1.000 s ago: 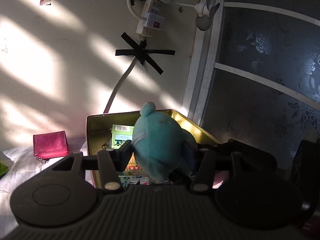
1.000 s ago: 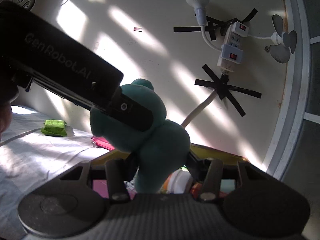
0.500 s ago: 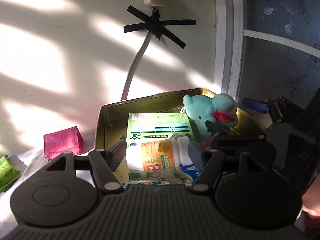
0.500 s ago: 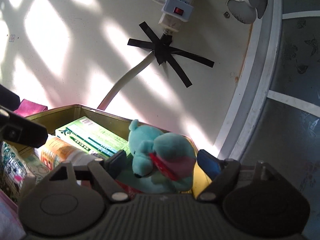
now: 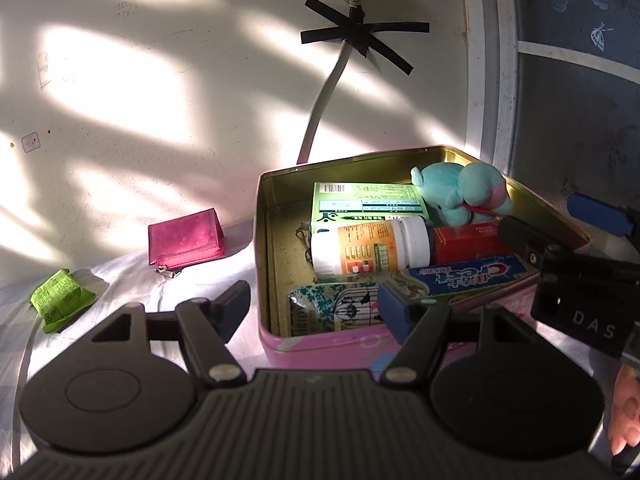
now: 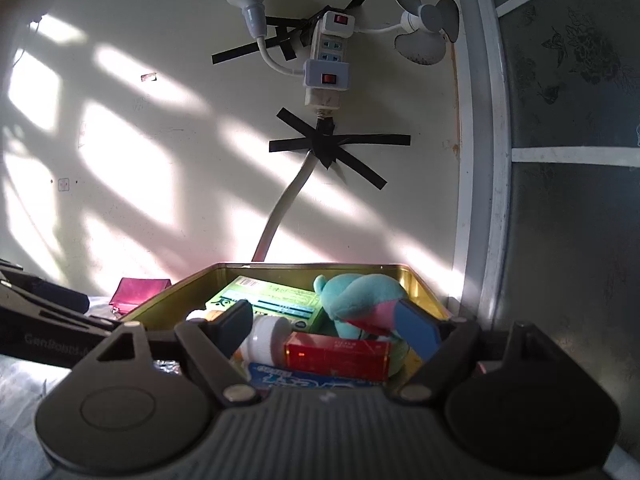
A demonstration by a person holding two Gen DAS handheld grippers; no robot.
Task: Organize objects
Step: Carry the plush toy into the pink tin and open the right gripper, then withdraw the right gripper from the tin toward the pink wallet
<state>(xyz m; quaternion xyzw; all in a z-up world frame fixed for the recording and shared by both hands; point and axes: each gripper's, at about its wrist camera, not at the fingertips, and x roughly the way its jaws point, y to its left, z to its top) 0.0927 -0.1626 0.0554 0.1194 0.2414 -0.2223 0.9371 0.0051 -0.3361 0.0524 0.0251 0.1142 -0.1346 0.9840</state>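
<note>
A teal plush elephant (image 5: 460, 196) (image 6: 360, 292) lies in the back right corner of a tin box (image 5: 262, 216) (image 6: 304, 266), pink outside and gold inside. Beside it in the tin lie a green carton (image 5: 360, 204), a white pill bottle (image 5: 372, 248), a red box (image 5: 468, 240), a toothpaste box (image 5: 468, 274) and a patterned pouch (image 5: 332, 308). My left gripper (image 5: 316, 308) hovers over the tin's near left corner. Its jaws are opening with nothing between them. My right gripper (image 6: 328, 320) stands open just short of the plush, not pressing it.
A magenta wallet (image 5: 184, 236) and a green packet (image 5: 60, 300) lie on the white cloth left of the tin. A taped power strip (image 6: 326, 64), its cable and a small fan (image 6: 426, 28) hang on the wall behind. A door frame (image 6: 484, 200) stands at the right.
A second ago both grippers were shut on the plush above the tin. Both have let go and drawn back, and the plush now lies in the tin.
</note>
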